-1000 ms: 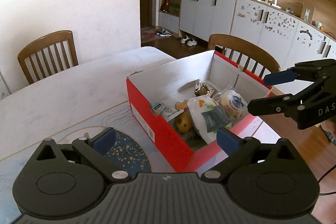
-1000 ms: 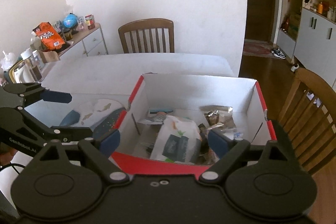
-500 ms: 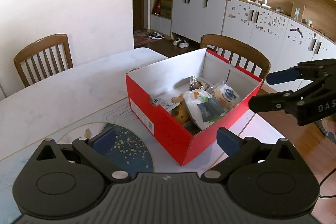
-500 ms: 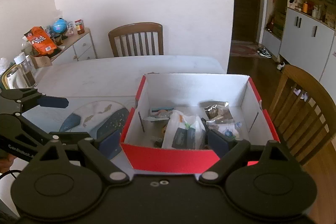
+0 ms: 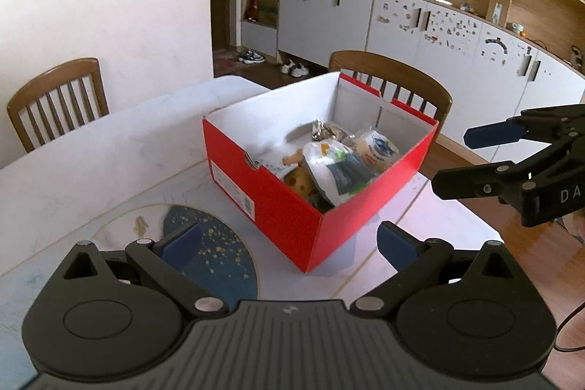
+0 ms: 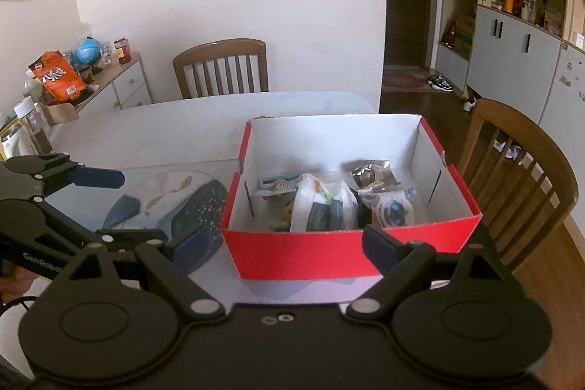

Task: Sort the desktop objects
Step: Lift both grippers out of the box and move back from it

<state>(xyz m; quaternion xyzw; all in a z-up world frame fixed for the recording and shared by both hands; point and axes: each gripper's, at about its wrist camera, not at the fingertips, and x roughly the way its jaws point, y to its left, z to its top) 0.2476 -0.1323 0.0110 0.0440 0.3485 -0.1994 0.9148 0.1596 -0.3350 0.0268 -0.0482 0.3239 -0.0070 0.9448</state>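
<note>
Sitting on the pale, faintly marbled table (image 6: pixel 153 134) is a single red cardboard box (image 6: pixel 340 253), rectangular, white inside, lidless, with matte walls and a crisp folded corner pointing at 6 o'clock in the left wrist view. To its left, at about 9 o'clock from the box in the right wrist view, lies one round placemat (image 6: pixel 172 200), smooth, cream with dark blue gold-speckled patches and small fish shapes. The left gripper (image 5: pixel 289 243) hangs over that mat, jaws spread wide and holding nothing; its two blue padded fingertips (image 5: pixel 181 242) are flat and rubbery. In the right wrist view it enters from 9 o'clock, well apart from the box wall.

Inside the box, a loose heap: one flat printed packet (image 6: pixel 278 183) at the left, one white glossy pouch (image 6: pixel 316 207) with a dark label in the middle, one yellow holed toy (image 5: pixel 299 183) half buried beneath it, one crinkled silver foil bag (image 6: pixel 371 172) toward the back, and one round clear-wrapped bun (image 6: pixel 393 211) at the right. The pouch covers much of what lies under it.

The right gripper (image 6: pixel 289 251) hovers just before the near box wall, also splayed and empty, its right fingertip overlapping the red wall's edge in its own view. Two wooden slat-back chairs stand at the table: one chair (image 6: pixel 221 68) at 12 o'clock, another chair (image 6: pixel 519 170) at 3 o'clock beside the box.
</note>
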